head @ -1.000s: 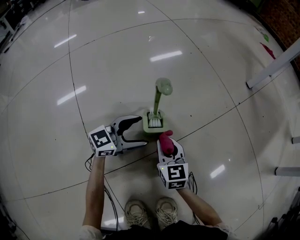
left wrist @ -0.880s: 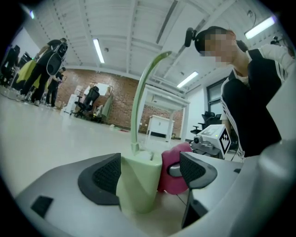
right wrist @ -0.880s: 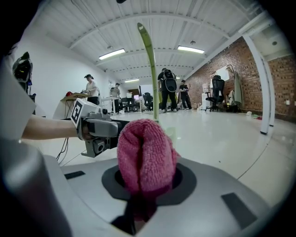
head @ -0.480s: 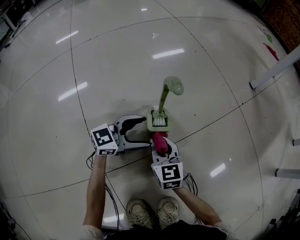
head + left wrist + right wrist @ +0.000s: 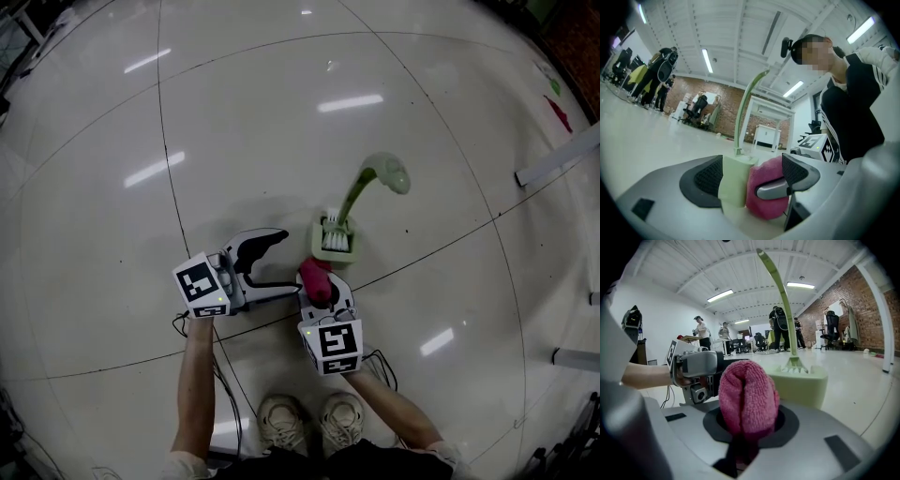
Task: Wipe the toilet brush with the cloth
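Head view: toilet brush (image 5: 356, 197) leans in green holder (image 5: 335, 247), frame ctr, on floor; left gripper (image 5: 286, 262) just left.
Left gripper view: jaws wide, nothing clamped.
Right gripper view: right gripper (image 5: 747, 423) jaws clamp pink cloth (image 5: 747, 397); holder close behind.

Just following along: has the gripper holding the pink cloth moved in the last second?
Yes. The right gripper with the cloth has shifted left, from the near right corner of the brush holder to its near left corner.

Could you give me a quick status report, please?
Left gripper open, jaws empty. Right gripper shut on cloth, beside holder. Toilet brush standing in holder, untouched. Nothing in the way.
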Available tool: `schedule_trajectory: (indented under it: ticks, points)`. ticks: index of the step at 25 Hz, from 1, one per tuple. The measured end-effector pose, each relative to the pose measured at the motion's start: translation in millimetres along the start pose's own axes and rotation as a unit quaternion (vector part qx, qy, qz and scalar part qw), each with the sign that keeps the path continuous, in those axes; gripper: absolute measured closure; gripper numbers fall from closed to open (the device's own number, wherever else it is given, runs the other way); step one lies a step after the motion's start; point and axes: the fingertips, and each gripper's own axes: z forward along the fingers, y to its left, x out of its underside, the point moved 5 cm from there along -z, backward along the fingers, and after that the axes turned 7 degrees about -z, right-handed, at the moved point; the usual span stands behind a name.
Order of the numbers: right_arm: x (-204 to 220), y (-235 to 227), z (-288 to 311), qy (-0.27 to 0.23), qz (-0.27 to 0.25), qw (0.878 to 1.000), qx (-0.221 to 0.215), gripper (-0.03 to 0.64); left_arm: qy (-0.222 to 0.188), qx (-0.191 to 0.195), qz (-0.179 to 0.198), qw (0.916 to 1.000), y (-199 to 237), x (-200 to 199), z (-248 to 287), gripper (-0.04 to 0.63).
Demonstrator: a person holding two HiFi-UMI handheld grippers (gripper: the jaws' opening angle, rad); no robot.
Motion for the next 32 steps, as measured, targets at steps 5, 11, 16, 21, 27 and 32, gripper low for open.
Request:
schedule_trajectory:
  ticks: [5,11,16,21,27,32]
  points:
    - [-6.3,7.6,-4.1,-0.014,0.000,1.000,-0.015,0.548,-0.028,-0.022,0.010,0.9993,0.4,-9.9,-5.5,0.216]
    - [-20.0,-2.9,-45.1,-0.056,0.024,0.998,-0.008,0.548,-0.023,-0.072,0.055,0.9956,-4.5,-22.6,-0.2,0.216]
    - [-56.8,-45.8,-86.0,-0.098,0.006,0.995,0.008,0.548,-0.048,-0.072,0.085,0.9926,-20.4,-83.8,13.5,0.218]
    - [-192.3,-91.5,-146.6,-0.094,-0.036,0.995,-0.001,0.548,-0.023,-0.069,0.093,0.9930,-68.5,-213.5,39.8,0.218]
    - [-412.9,-105.6,-247.6,-0.096,-0.036,0.994,0.040,0.548,-0.090,-0.167,0.012,0.9818,-154.5,-420.2,35.4,0.218]
    - [-563.2,-84.8,-317.3,-0.066,-0.033,0.996,0.047,0.548,-0.088,-0.377,-0.014,0.9217,-228.9,-551.5,8.3,0.219]
